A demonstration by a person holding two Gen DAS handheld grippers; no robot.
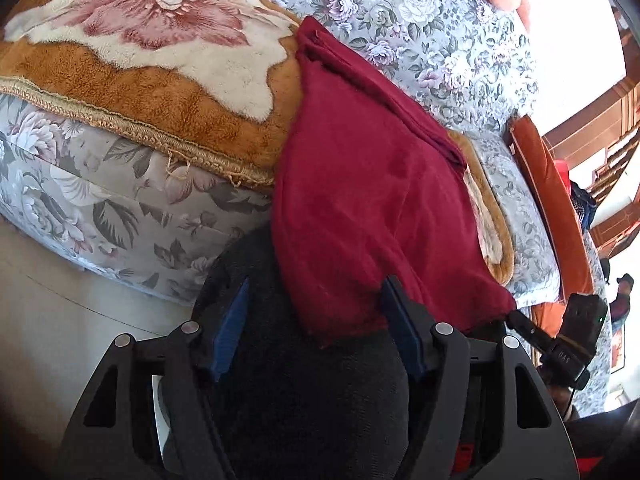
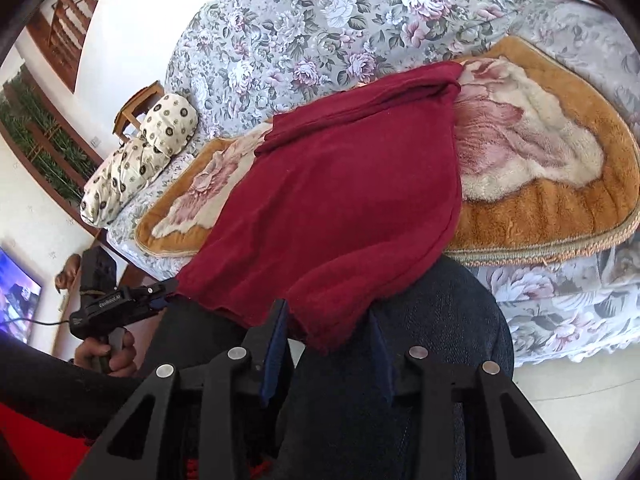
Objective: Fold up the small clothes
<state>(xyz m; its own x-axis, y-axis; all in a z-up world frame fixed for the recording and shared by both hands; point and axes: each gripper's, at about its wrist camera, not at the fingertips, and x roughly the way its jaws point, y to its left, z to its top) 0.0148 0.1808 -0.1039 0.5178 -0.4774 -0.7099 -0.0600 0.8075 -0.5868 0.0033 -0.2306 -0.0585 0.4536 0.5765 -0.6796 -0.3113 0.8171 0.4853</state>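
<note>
While the red garment [image 1: 360, 184] lay draped over the front edge of the floral sofa [image 1: 440, 20], its lower part hung down onto the person's dark-trousered knee [image 1: 300, 380]. It sat on top of a tan fleece mat [image 1: 160, 92] with a pink flower print, roughly folded, with a doubled edge along the back. The left gripper [image 1: 318, 320] was spread wide, blue pads far apart. The garment's bottom hem dropped into the gap and brushed the right-hand finger (the other pad was clear of cloth). The right gripper [image 2: 328, 332] was parted more narrowly, with a hanging lobe of the hem between its fingers. The cloth touched the left-hand pad, and a gap showed at the other, so no clamp was made. In the right wrist view the left tool's tip sat at the garment's near corner. In the left wrist view the right tool's tip sat likewise at the opposite corner; whether either nipped the cloth there could not be told from those angles. A cream patterned cushion [image 2: 140, 160] lay at the sofa's far end.
</note>
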